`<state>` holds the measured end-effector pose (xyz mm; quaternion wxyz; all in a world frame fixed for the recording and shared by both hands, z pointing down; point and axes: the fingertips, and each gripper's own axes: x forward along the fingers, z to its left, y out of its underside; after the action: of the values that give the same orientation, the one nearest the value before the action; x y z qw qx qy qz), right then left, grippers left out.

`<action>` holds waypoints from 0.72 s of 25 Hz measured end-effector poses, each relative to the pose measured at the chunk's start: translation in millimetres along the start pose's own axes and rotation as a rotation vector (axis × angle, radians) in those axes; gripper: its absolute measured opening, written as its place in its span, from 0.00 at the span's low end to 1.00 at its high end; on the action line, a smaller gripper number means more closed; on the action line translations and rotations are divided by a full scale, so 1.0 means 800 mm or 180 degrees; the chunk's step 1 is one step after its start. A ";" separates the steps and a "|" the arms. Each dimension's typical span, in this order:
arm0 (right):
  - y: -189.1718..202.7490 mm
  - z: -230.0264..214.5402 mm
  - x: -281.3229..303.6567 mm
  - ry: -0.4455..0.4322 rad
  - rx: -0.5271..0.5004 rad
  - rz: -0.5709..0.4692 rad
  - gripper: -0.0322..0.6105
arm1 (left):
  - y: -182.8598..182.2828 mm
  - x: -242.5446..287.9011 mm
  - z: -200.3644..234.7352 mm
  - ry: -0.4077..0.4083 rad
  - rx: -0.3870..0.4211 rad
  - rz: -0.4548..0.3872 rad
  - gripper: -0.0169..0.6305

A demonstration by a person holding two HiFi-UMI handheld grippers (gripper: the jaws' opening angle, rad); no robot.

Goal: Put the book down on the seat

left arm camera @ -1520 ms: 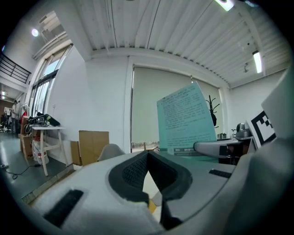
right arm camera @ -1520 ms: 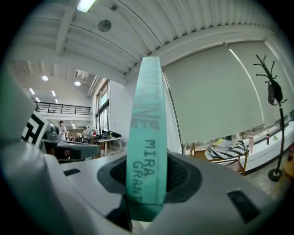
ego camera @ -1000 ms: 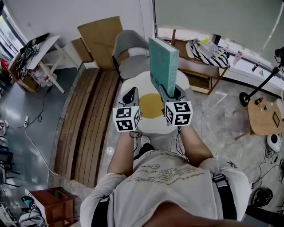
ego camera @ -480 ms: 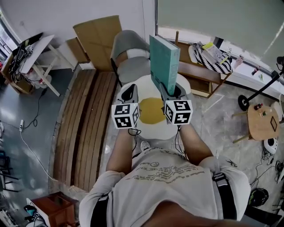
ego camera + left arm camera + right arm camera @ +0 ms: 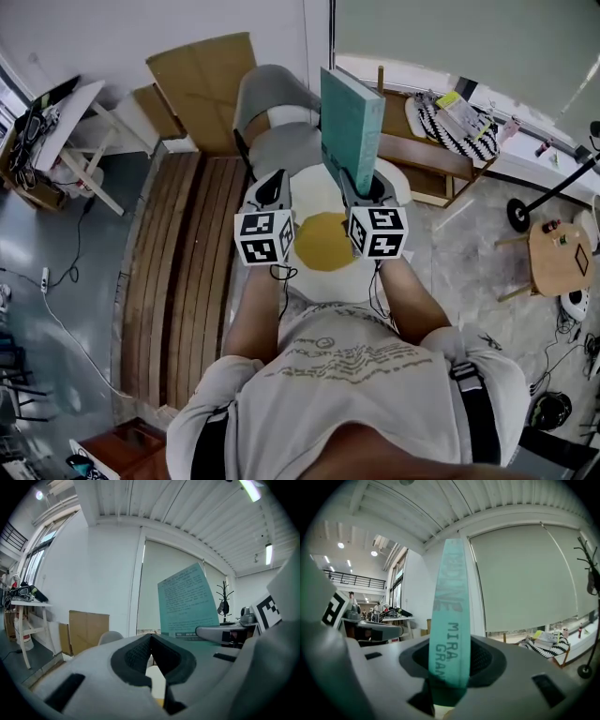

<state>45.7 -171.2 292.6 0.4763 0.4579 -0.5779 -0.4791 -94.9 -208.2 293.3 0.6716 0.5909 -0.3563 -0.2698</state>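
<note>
Nearest to the person, the left gripper (image 5: 272,185) has its jaws together, and nothing is between them. Beside it, at about the same height, the right gripper (image 5: 362,186) is clamped on the lower end of the book (image 5: 349,122). The pads press on both covers, and the spine faces back toward the person.

The step in hand seems to be the carrying of the book to the seat (image 5: 281,148); it is not yet put down. To do this well, the grip should probably stay firm. The book is tall and is held only at one end, so it may swing between the pads. It should come fully over the seat, then be tilted until one cover is flat, then lowered until it rests. Only after this should the jaws open. The empty left gripper could steady the free upper edge during the tilt.

The book stands upright out of the right jaws, and most of it rises above and beyond them. It is in the air, over the round white mat (image 5: 317,199). The grey seat lies farther on, just to the left behind the book.
</note>
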 end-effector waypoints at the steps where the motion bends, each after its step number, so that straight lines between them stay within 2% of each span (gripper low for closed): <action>1: 0.002 -0.001 0.006 0.0011 0.0000 0.0007 0.30 | 0.001 0.005 0.004 0.0008 0.0006 0.0006 0.05; 6: 0.011 -0.001 0.028 -0.0008 -0.0028 0.0066 0.30 | 0.007 0.025 0.024 -0.0006 -0.0055 0.0040 0.05; 13: 0.019 -0.024 0.056 -0.0064 -0.0141 0.0198 0.30 | 0.015 0.054 0.025 -0.0072 -0.0109 0.0135 0.05; 16: 0.021 -0.033 0.065 -0.0071 -0.0277 0.0236 0.30 | 0.014 0.063 0.026 -0.0117 -0.0131 0.0147 0.05; 18: 0.021 -0.041 0.069 -0.0012 -0.0537 0.0240 0.30 | 0.016 0.069 0.028 -0.0161 -0.0171 0.0156 0.05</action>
<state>69.7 -227.7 318.1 0.5298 0.3932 -0.5532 -0.5086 -80.3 -262.5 315.8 0.6845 0.5567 -0.3802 -0.2775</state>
